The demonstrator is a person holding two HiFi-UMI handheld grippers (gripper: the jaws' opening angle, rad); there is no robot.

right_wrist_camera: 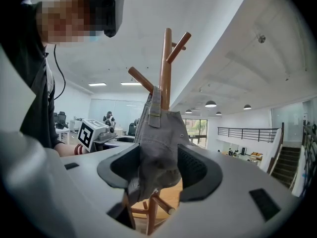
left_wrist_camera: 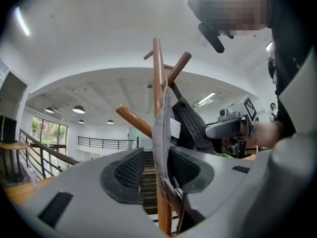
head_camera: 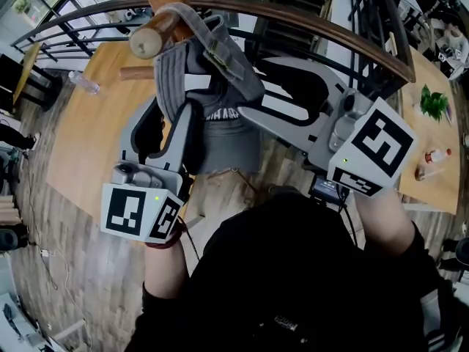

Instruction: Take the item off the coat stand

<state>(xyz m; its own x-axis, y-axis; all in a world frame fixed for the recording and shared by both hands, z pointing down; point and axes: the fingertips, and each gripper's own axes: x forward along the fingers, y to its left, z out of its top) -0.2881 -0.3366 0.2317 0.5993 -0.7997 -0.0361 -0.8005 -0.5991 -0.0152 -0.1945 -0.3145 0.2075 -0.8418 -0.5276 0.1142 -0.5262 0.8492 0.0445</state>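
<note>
A grey cap hangs on a peg of the wooden coat stand. My left gripper reaches up at the cap's left side. In the left gripper view the cap's edge stands between the jaws, against the right pad, with a gap to the left pad; that gripper is open. My right gripper comes in from the right. In the right gripper view the cap's crown fills the space between the wide jaws of this gripper without looking squeezed. The stand's pole rises behind it.
Below the stand lie a wooden table with a plastic bottle and a curved railing. Another table at the right carries a plant and a small bottle. The stand's other pegs stick out beside the cap.
</note>
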